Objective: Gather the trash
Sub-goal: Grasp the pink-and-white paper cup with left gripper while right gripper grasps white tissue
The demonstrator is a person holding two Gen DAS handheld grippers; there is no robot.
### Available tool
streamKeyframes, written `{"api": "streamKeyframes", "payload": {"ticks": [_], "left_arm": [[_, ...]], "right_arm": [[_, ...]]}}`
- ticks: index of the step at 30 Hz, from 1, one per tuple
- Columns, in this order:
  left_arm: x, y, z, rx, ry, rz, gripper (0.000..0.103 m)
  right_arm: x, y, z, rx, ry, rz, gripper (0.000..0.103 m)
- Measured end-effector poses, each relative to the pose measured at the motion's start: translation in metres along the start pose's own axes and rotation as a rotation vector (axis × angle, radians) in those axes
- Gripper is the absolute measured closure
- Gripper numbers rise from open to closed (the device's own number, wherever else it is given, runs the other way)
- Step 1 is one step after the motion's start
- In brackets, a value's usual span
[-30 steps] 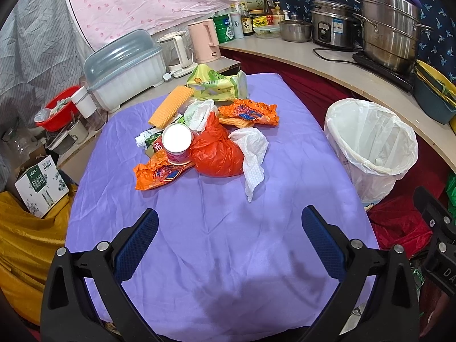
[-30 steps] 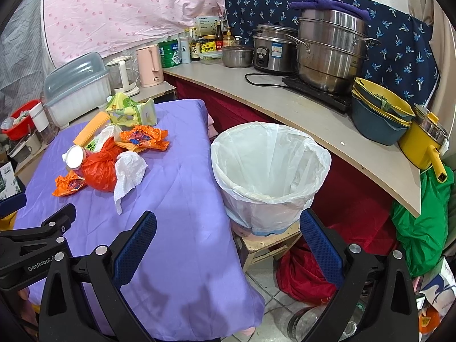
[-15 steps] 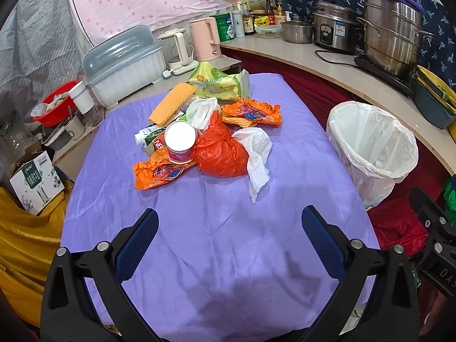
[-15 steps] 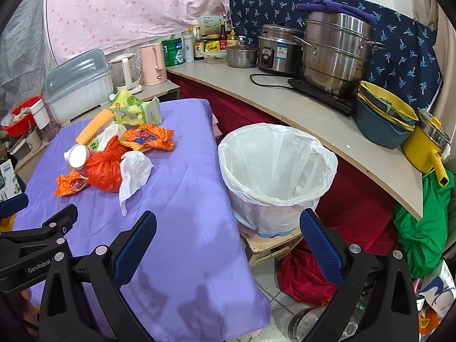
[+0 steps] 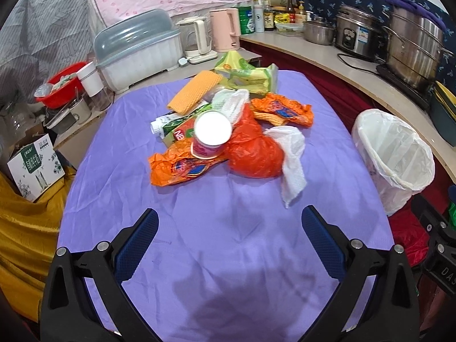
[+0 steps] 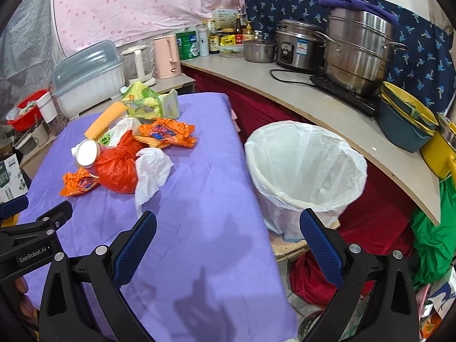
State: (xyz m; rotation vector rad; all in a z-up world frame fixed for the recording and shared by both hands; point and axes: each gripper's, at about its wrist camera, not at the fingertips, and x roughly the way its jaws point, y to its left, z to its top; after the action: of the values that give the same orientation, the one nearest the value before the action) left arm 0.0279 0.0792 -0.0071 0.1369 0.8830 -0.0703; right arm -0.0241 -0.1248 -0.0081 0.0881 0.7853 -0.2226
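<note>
Trash lies heaped at the middle of the purple-clothed desk (image 5: 228,256): a knotted orange plastic bag (image 5: 252,156), a crumpled white paper towel (image 5: 290,159) touching its side toward the bin, a pink-and-white paper cup (image 5: 211,135) tipped on its other side, orange snack wrappers (image 5: 176,168), a yellow sponge (image 5: 195,91) and a green packet (image 5: 248,74) beyond the bag. The white-lined waste bin (image 6: 305,168) stands just beside the desk, apparently empty. The left tool (image 5: 229,242) and right tool (image 6: 228,242) both hover short of the bag, fingers spread wide, holding nothing. Collection seems not yet begun. The next move probably calls for reaching to the paper towel, the nearest piece, and closing on it.
</note>
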Motion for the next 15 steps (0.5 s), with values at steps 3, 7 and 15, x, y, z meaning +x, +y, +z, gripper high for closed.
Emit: {"api": "streamKeyframes", "payload": {"ticks": [3, 7, 15], "left_arm": [[0.009, 0.015, 0.003, -0.019, 0.007, 0.008, 0.007], [0.022, 0.034, 0.008, -0.048, 0.019, 0.009, 0.007], [0.049, 0.056, 0.023, -0.083, 0.037, 0.020, 0.007]], "right_arm": [[0.013, 0.015, 0.003, -0.010, 0.007, 0.034, 0.007], [0.032, 0.039, 0.007, -0.034, 0.018, 0.079, 0.012], [0.072, 0.081, 0.021, -0.063, 0.040, 0.138, 0.026]]}}
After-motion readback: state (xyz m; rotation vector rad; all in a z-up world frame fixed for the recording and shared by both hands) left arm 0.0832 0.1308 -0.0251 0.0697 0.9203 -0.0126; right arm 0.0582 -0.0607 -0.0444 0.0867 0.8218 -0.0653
